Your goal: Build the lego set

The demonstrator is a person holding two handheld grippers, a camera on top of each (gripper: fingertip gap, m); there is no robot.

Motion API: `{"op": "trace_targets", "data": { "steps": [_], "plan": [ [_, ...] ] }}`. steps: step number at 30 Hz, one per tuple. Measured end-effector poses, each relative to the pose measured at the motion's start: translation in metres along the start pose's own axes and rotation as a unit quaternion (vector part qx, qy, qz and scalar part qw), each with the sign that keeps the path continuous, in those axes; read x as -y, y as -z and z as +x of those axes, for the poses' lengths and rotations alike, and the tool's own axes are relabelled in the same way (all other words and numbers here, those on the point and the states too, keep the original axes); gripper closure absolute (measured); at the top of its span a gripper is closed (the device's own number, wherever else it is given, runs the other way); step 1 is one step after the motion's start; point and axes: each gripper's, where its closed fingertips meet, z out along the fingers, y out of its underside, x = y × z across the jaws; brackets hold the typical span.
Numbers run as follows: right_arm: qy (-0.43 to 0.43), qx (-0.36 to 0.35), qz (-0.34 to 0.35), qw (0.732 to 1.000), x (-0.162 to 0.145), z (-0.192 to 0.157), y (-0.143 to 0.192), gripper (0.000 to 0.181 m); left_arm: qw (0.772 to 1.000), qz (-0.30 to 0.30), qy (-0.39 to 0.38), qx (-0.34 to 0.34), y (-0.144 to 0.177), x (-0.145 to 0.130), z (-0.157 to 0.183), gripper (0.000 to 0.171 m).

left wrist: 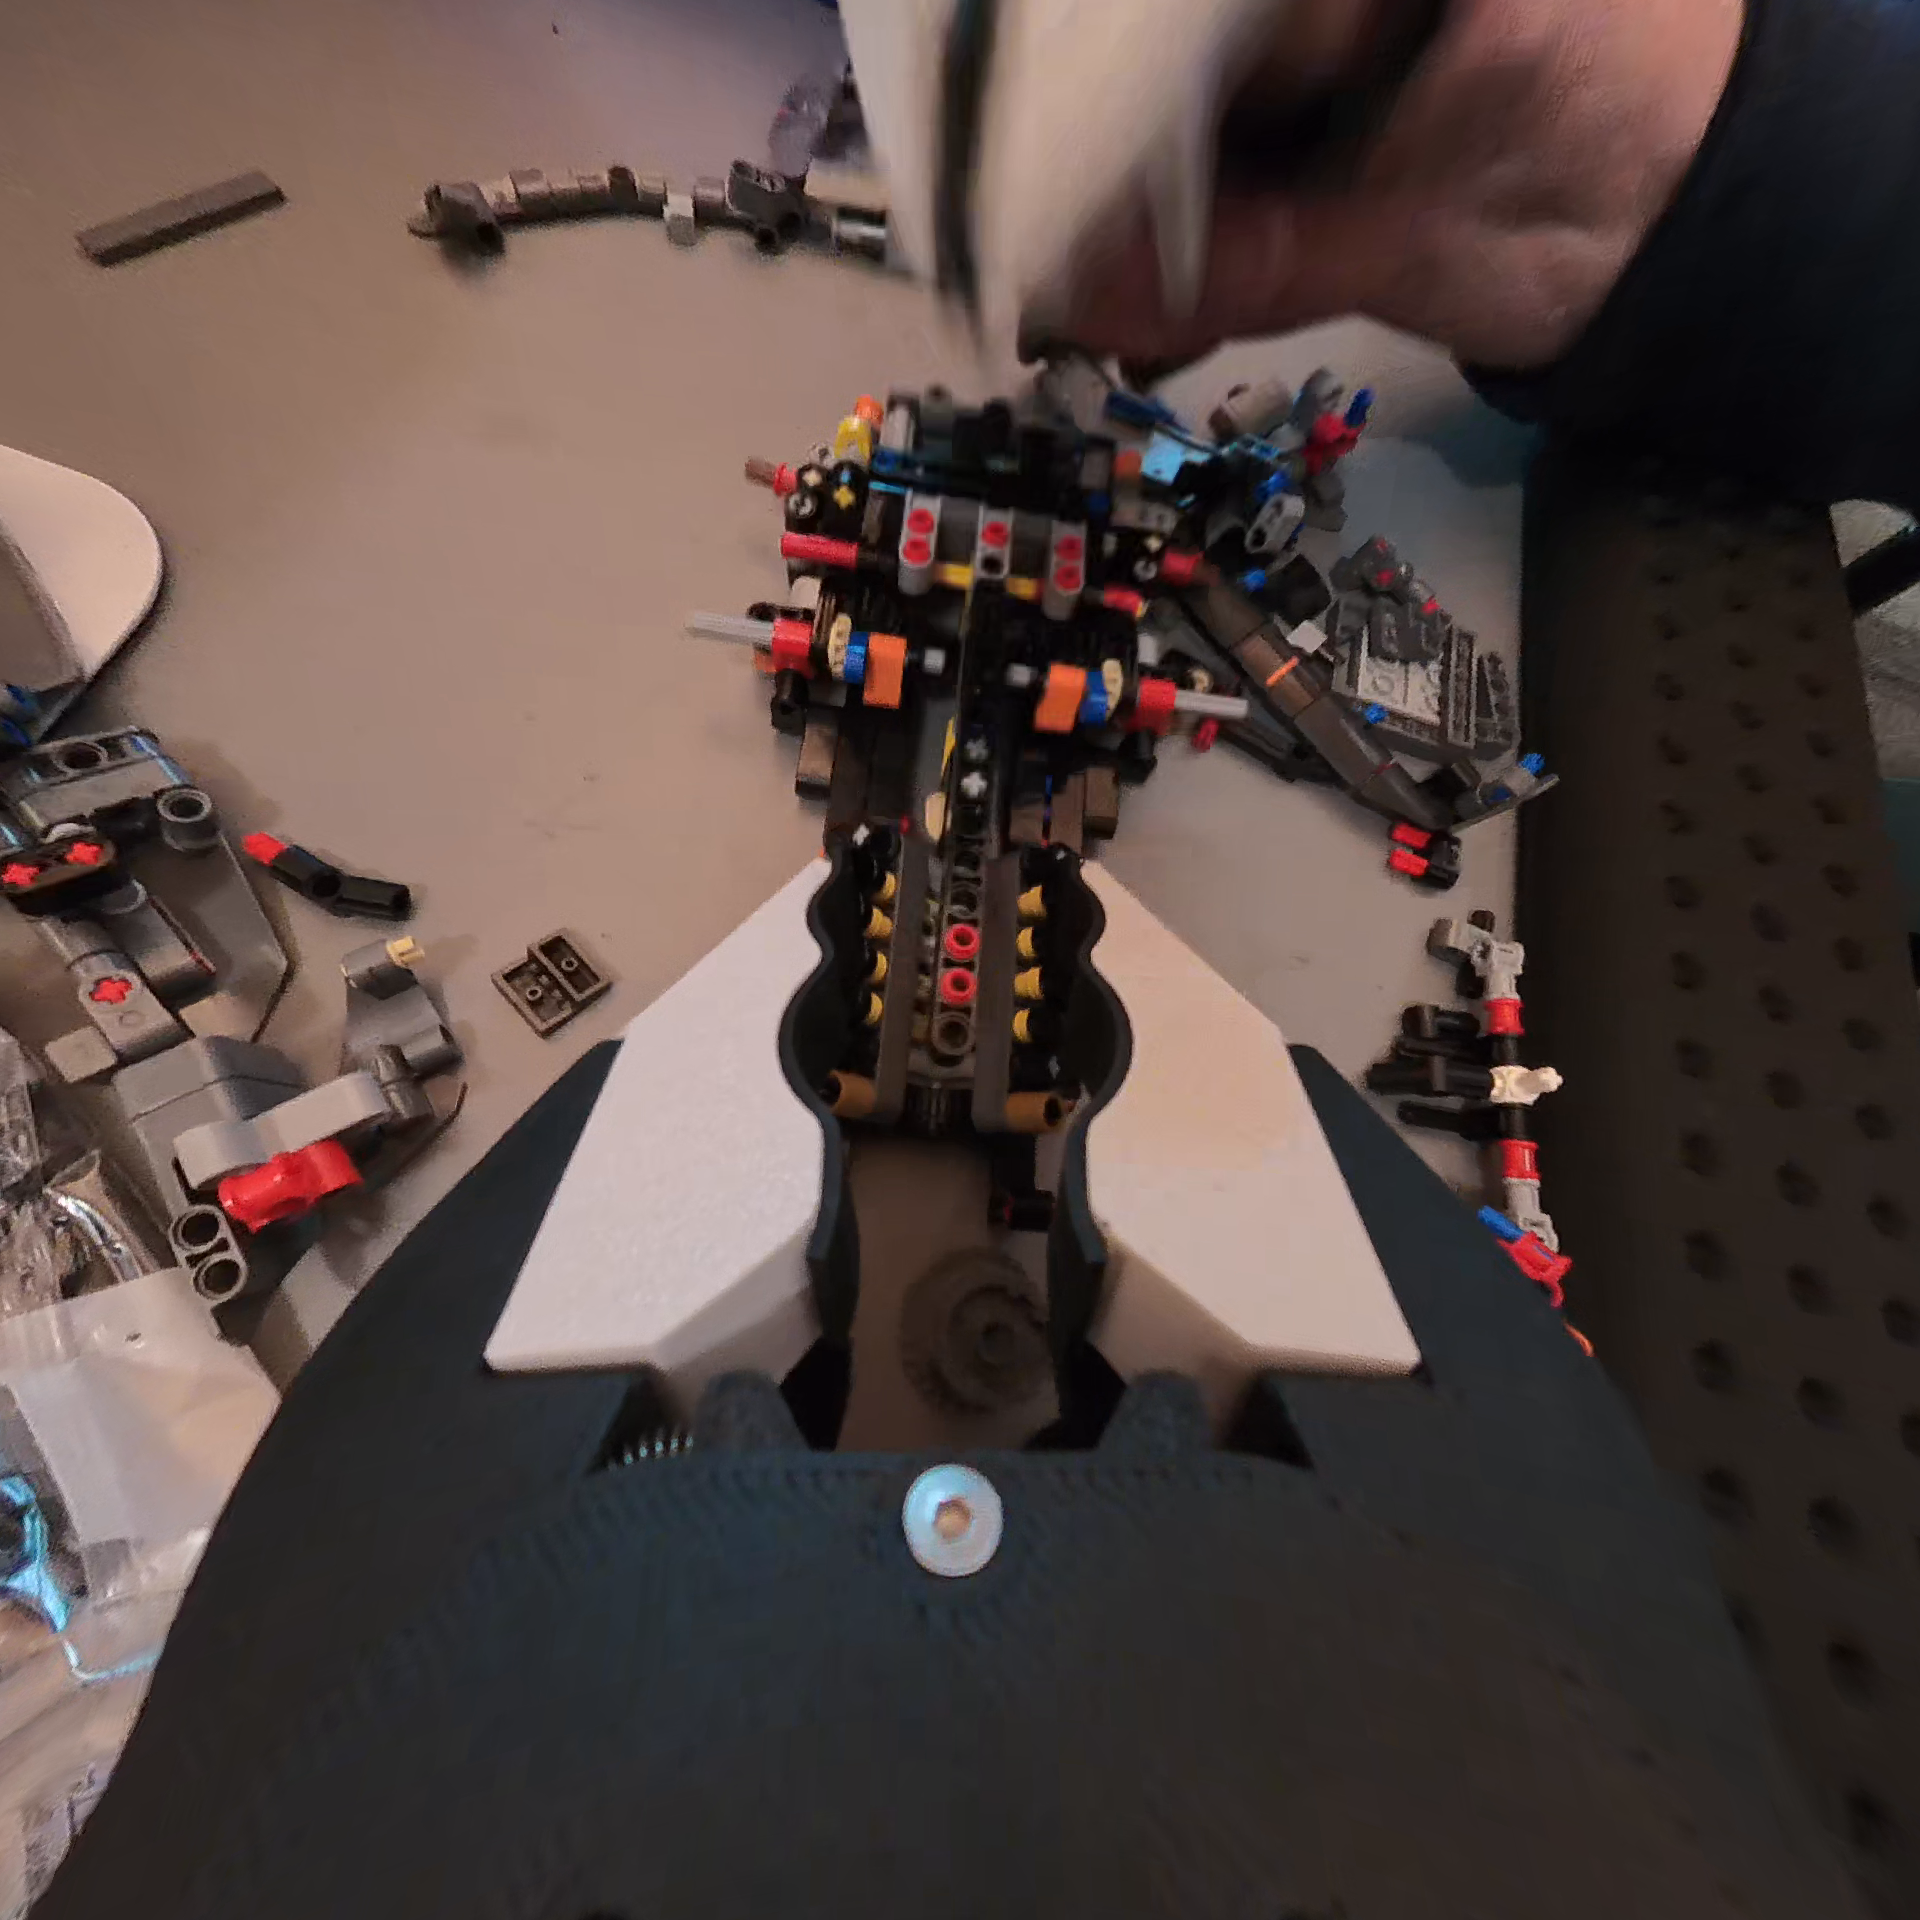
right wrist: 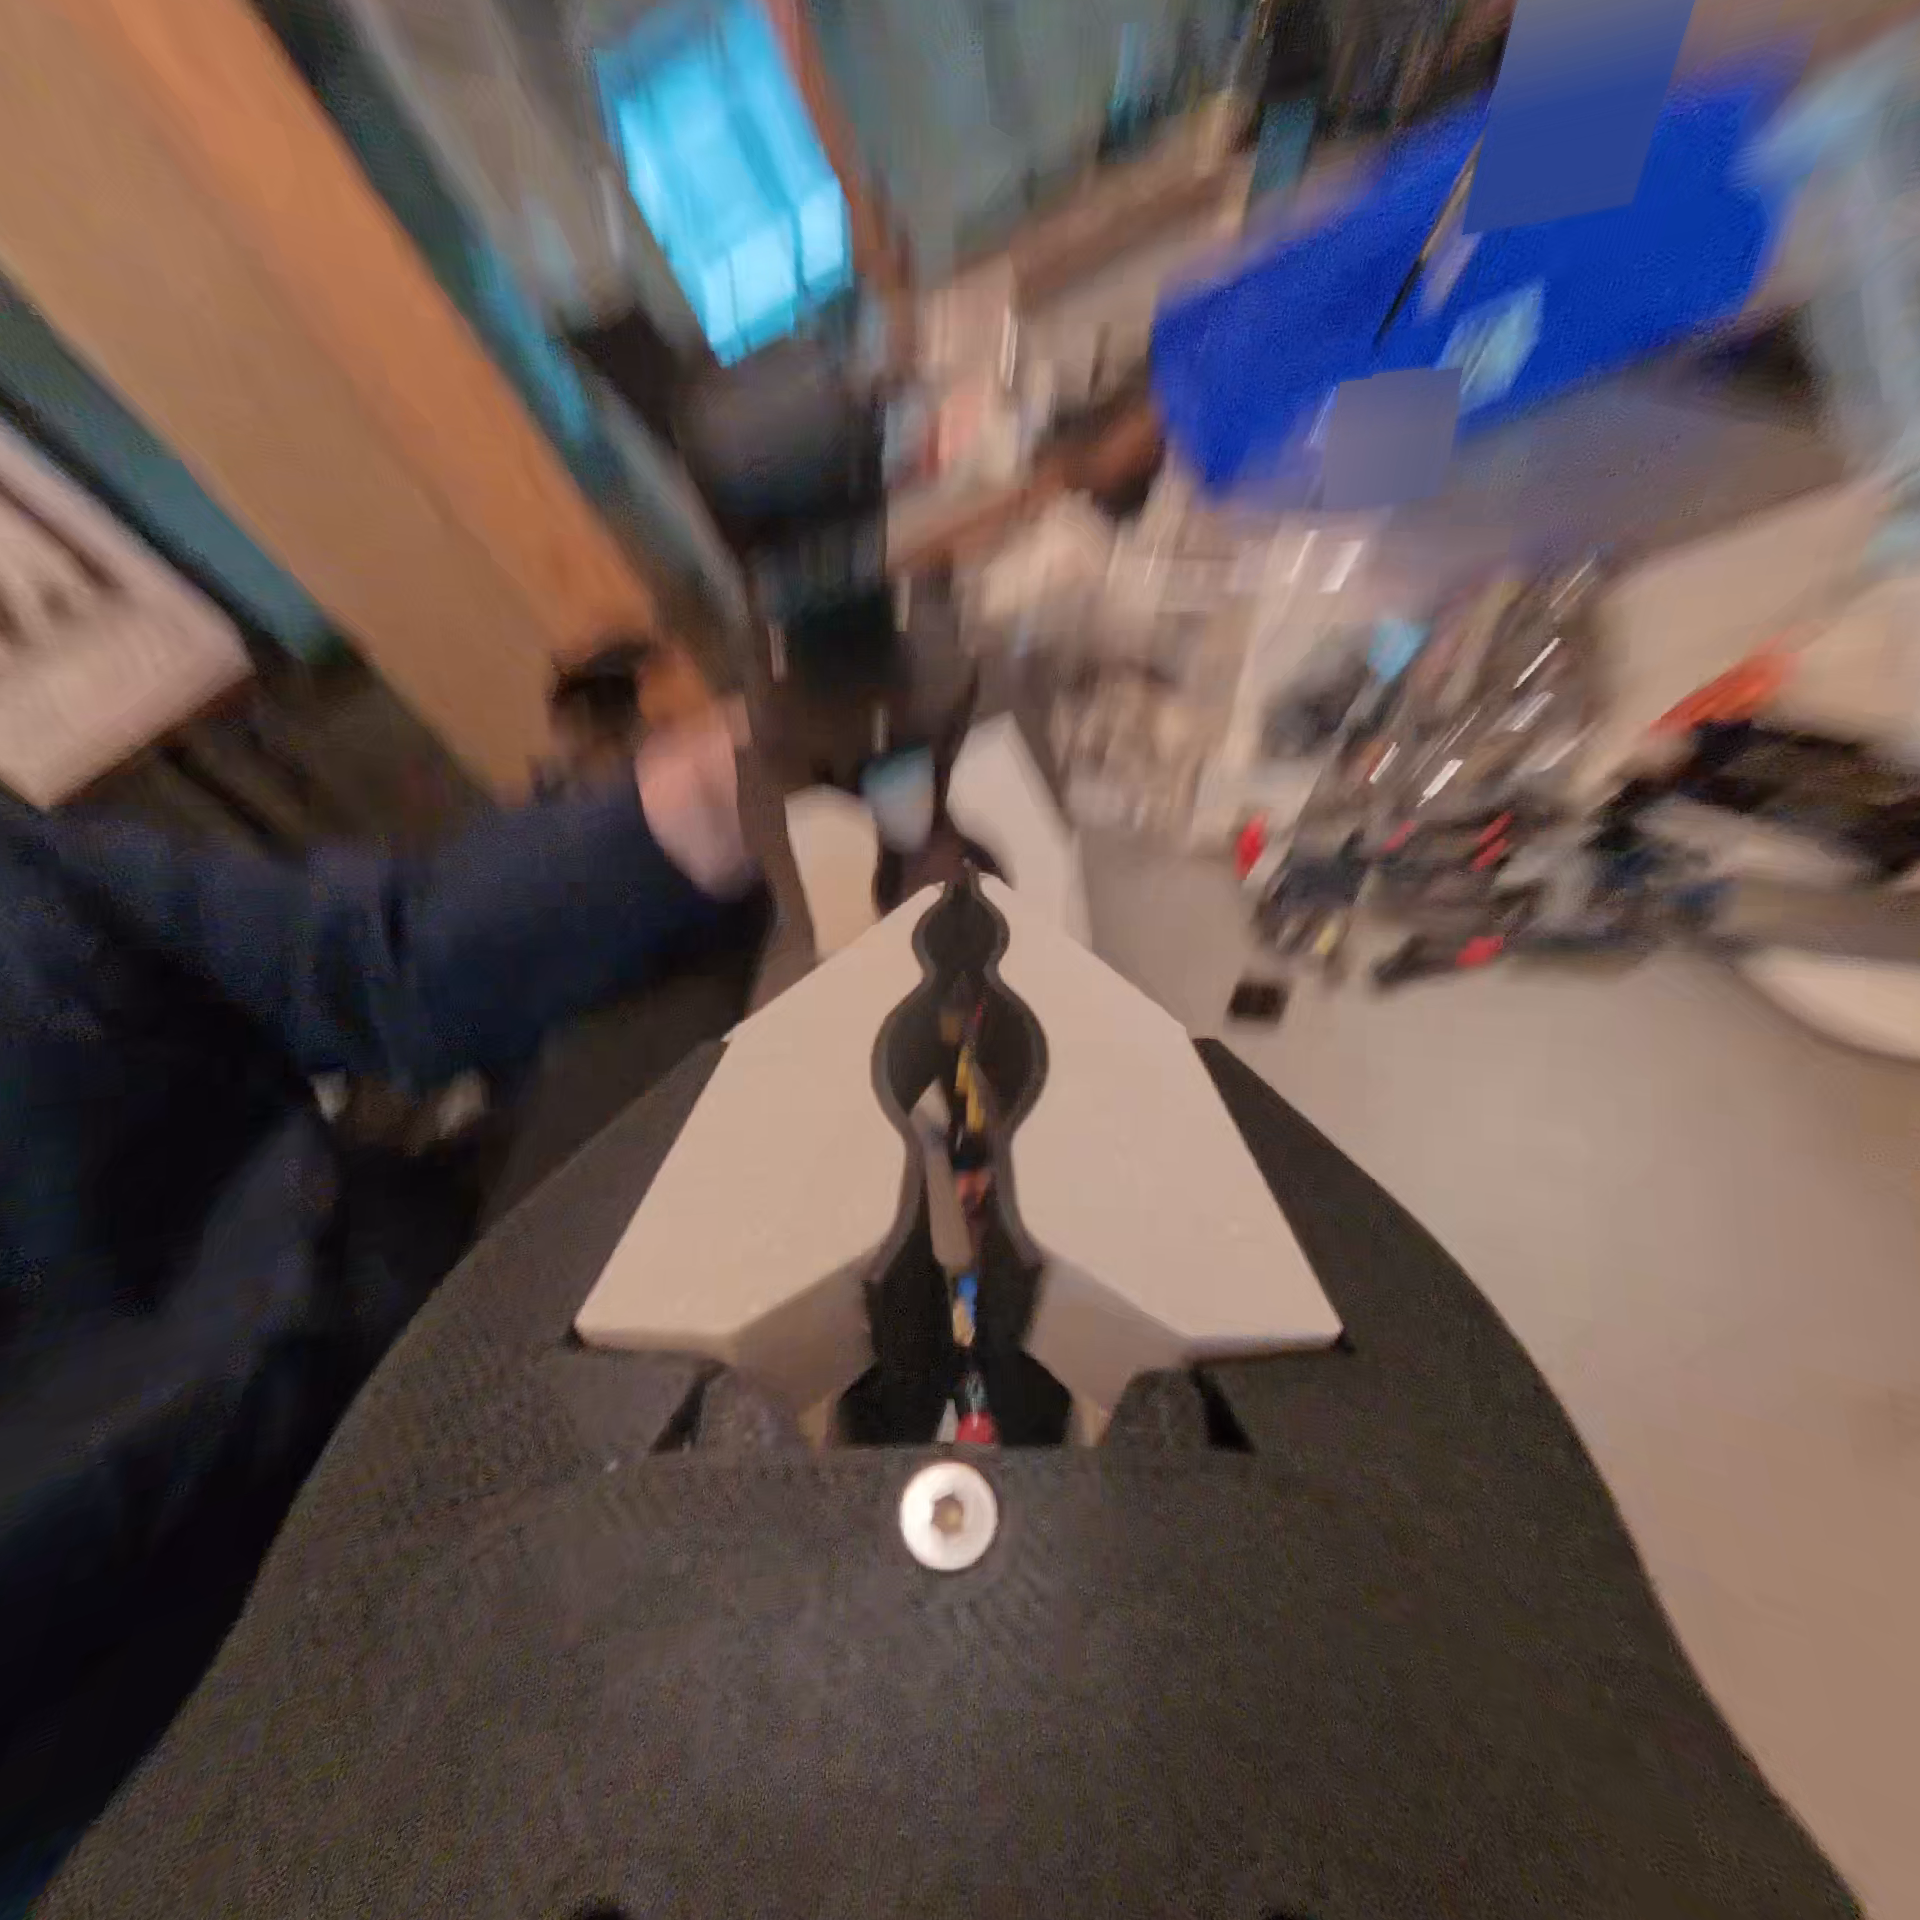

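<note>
Only left tool (left wrist: pixel 956 883) clamps lego model (left wrist: pixel 966 644).

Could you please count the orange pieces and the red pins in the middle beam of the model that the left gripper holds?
Orange pieces on the model: 2
Red pins in the middle beam: 2
Total: 4

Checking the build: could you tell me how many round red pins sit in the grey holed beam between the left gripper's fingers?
2: one round red pin in the grey holed beam, another just beyond; more may be hidden.
</note>
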Motion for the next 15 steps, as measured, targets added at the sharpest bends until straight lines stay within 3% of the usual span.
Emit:
{"op": "trace_targets", "data": {
  "steps": [1, 5, 8, 11, 13, 15],
  "plan": [
    [0.01, -0.032, -0.016, 0.999, -0.001, 0.01, 0.009, 0.181, 1.0, 0.002, -0.002, 0.002, 0.0, 0.0, 0.0, 0.135],
    [0.088, -0.1, -0.212, 0.968, -0.063, 0.021, 0.002, 0.181, 1.0, -0.004, 0.005, 0.001, -0.001, 0.002, 0.0, 0.135],
    [0.179, -0.11, -0.251, 0.945, -0.065, 0.01, -0.003, 0.174, 1.0, -0.011, -0.004, 0.01, 0.0, 0.001, 0.002, 0.134],
    [0.208, -0.147, -0.34, 0.905, -0.095, 0.026, -0.002, 0.162, 1.0, -0.014, -0.008, 0.01, 0.0, 0.002, 0.005, 0.134],
    [0.223, -0.16, -0.373, 0.886, -0.107, 0.034, -0.003, 0.167, 1.0, -0.021, -0.014, 0.011, -0.002, 0.003, 0.004, 0.133],
    [0.216, -0.162, -0.368, 0.89, -0.105, 0.034, -0.004, 0.172, 0.999, -0.022, -0.021, 0.024, -0.004, 0.007, 0.0, 0.129]
  ]
}}
